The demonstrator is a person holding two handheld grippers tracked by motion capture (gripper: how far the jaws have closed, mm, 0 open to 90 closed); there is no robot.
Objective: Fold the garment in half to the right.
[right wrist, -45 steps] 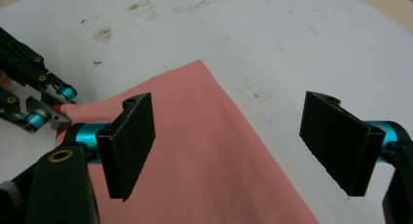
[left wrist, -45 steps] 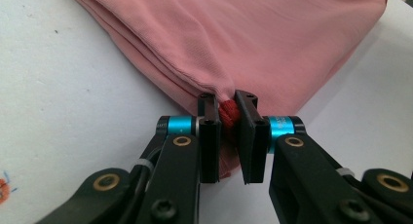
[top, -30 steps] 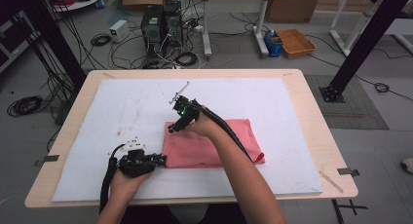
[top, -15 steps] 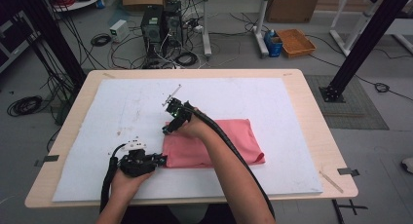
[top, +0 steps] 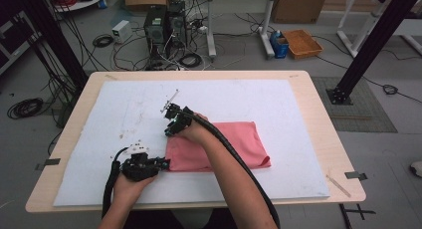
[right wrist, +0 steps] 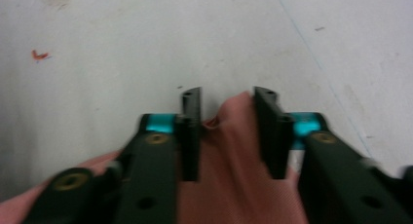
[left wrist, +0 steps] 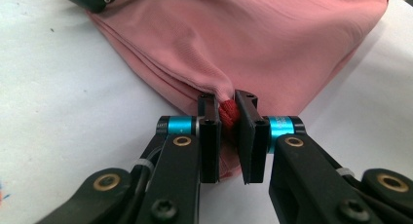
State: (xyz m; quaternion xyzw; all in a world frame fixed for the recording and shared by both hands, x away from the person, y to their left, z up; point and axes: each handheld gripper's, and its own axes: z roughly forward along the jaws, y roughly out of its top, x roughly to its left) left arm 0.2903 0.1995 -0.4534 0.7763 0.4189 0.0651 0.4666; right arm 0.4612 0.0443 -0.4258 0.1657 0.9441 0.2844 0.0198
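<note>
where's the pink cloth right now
In the high view, the folded pink cloth lies on the white mat, right of centre, left gripper pinching its near-left corner.

High view: set above the near edge, looking forward and down over the whole table (top: 308, 89), floor beyond at the top of the frame. Gripper views: riding low and very close, looking along black jaws. Shared by all three: the pink cloth (top: 234, 144) (left wrist: 253, 44) (right wrist: 229, 175), mid-frame from above.

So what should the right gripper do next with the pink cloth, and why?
Probably finish closing the right gripper: its jaws have just been closing, with a fold of the pink cloth between them and a gap showing. The left gripper already pinches its corner.
</note>
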